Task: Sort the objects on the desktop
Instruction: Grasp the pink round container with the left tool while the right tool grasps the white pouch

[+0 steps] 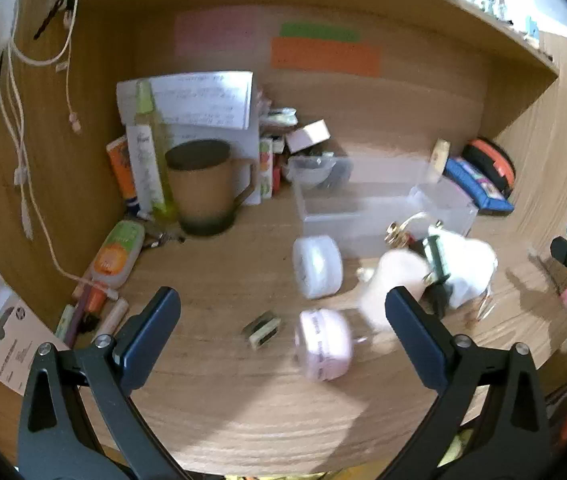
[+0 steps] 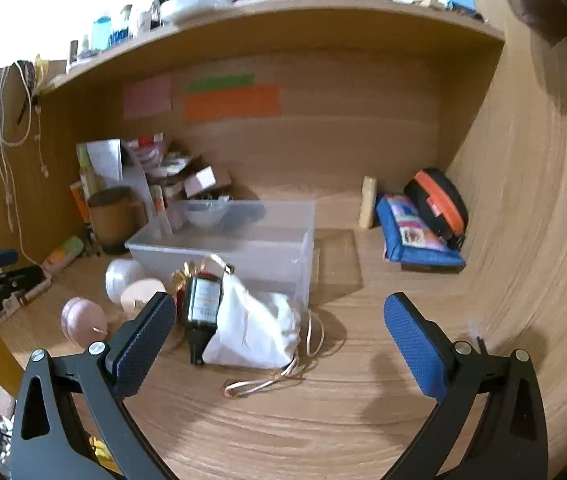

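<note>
A clear plastic bin (image 1: 367,200) (image 2: 243,240) stands mid-desk. In front of it lie a white round jar (image 1: 317,266) (image 2: 119,274), a pink round jar (image 1: 323,344) (image 2: 79,318), a peach jar (image 2: 139,292), a dark bottle (image 2: 201,308) and a white drawstring pouch (image 2: 259,328) (image 1: 467,268). A small sharpener-like piece (image 1: 262,329) lies near the pink jar. My left gripper (image 1: 283,320) is open and empty above the pink jar. My right gripper (image 2: 279,328) is open and empty, with the pouch between its fingers.
A brown mug (image 1: 205,188), a green bottle (image 1: 151,148), papers and tubes crowd the back left corner. A blue pouch (image 2: 415,232) and a black-orange case (image 2: 439,204) lie at the back right. Cables (image 1: 23,152) hang on the left wall. Wooden walls enclose the desk.
</note>
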Demonstrator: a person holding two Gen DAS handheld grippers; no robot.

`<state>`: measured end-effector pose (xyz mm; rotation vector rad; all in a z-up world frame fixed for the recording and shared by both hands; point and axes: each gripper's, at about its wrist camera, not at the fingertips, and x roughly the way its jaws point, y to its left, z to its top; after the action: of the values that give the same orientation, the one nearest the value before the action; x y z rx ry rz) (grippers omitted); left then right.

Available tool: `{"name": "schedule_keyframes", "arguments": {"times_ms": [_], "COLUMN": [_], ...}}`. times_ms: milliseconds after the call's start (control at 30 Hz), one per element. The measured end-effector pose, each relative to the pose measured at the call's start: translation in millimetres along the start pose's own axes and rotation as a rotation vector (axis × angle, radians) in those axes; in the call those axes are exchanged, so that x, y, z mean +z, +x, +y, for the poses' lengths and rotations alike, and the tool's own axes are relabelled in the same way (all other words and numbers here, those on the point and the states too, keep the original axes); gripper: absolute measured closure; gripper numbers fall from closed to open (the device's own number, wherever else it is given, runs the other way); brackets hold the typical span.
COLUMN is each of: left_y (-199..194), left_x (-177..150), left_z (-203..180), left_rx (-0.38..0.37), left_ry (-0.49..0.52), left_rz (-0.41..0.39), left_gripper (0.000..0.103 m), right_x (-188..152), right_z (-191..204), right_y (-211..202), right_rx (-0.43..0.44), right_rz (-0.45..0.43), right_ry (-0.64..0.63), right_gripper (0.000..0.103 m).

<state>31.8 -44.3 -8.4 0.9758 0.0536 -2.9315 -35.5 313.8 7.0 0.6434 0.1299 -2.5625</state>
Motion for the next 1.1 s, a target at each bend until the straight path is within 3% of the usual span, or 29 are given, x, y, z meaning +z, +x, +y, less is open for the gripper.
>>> {"name": "schedule_keyframes", "arguments": {"times_ms": [200,300,567,700,933,1100], "left_y": [14.3,19.0,49.3,62.2,78.6,88.0], "left_x": [-19.1,-29.0,-44.0,-47.3,-49.1,-50.5], "left_z": [11.4,5.3,-12.4,-19.3,-23.3,-27.0], "left_rx": [-0.027,-0.070,-0.096,-0.100,-0.077,-0.080], "left_ry": [-0.008,-0.001,-0.043,-0.052,-0.076,-0.068], "left_rz": [0.068,0.092,0.164,0.201,0.226,0.257], "left_gripper": [0.000,0.000,0.000,0.017,0.018,0.018], "right_x": [-16.2,-24.7,-40.3,-38.1,-23.4,-18.8], "right_z": [-0.3,-1.4,-4.5,-3.2,1.0,-8.1], "right_y": [21.5,33.6,67.2,88.5,127.2,149.2], "right_rx": [0.035,0.051,0.101,0.097,0.090,0.127], "right_rz": [0.076,0.118,0.241,0.294,0.374,0.422], "right_ry": [0.007,0.010,0.044,0.036,-0.035,-0.016], "right_gripper": [0.000,0.000,0.000,0.000,0.000,0.000]}}
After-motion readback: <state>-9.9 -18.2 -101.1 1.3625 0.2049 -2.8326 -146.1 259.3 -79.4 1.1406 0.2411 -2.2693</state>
